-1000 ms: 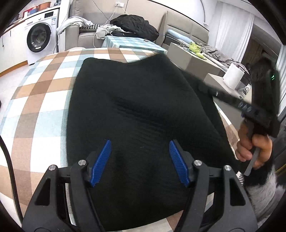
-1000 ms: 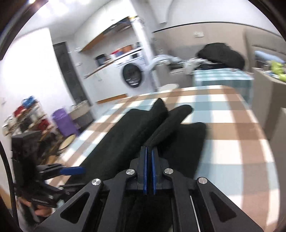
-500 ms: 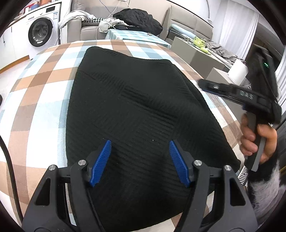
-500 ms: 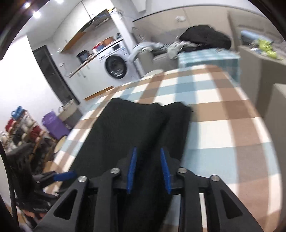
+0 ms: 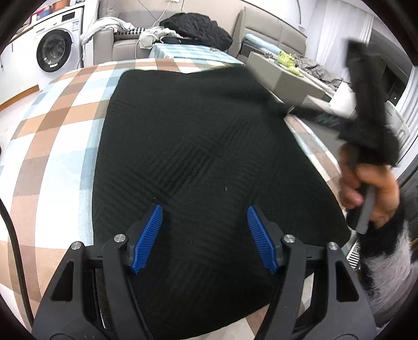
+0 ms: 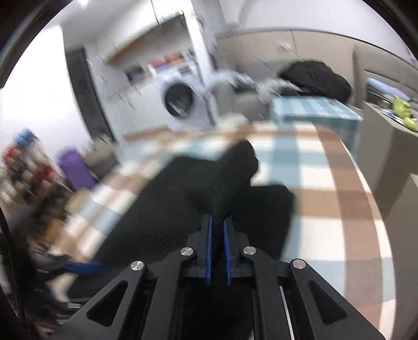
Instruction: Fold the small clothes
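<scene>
A black ribbed knit garment lies spread on the checked tablecloth. My left gripper is open and empty, hovering over the garment's near edge. My right gripper is shut on a fold of the black garment and lifts it off the cloth; the view is motion-blurred. In the left wrist view the right gripper shows blurred at the garment's right edge, held by a hand.
A washing machine stands at the back left. A sofa with a black jacket and a small checked table lie beyond the table. A grey box is at the right.
My right gripper opened half a second ago, then shut again on a fold of the garment and is raising it. My left gripper stays open over the near edge.
</scene>
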`<action>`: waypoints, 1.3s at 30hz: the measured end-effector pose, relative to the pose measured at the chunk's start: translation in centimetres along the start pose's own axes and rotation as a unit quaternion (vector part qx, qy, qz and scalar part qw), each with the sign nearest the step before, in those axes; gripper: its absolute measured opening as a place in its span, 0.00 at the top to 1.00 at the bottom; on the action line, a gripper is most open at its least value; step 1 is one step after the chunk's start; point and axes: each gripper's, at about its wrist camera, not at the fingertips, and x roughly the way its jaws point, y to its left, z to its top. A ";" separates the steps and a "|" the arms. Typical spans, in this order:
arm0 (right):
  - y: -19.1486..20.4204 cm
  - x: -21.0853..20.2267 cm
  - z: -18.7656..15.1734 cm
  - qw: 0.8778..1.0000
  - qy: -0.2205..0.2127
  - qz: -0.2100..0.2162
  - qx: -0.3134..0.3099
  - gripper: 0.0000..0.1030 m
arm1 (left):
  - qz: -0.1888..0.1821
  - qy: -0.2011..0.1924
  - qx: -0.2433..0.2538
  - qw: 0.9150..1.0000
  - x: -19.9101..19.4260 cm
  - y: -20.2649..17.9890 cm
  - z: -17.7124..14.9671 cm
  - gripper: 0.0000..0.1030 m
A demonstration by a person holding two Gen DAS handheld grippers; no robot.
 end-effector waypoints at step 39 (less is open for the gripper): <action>3.3 -9.3 -10.0 0.989 0.061 0.125 0.053 0.93 | 0.030 -0.004 0.020 0.999 0.0 -0.8 -1.1 0.34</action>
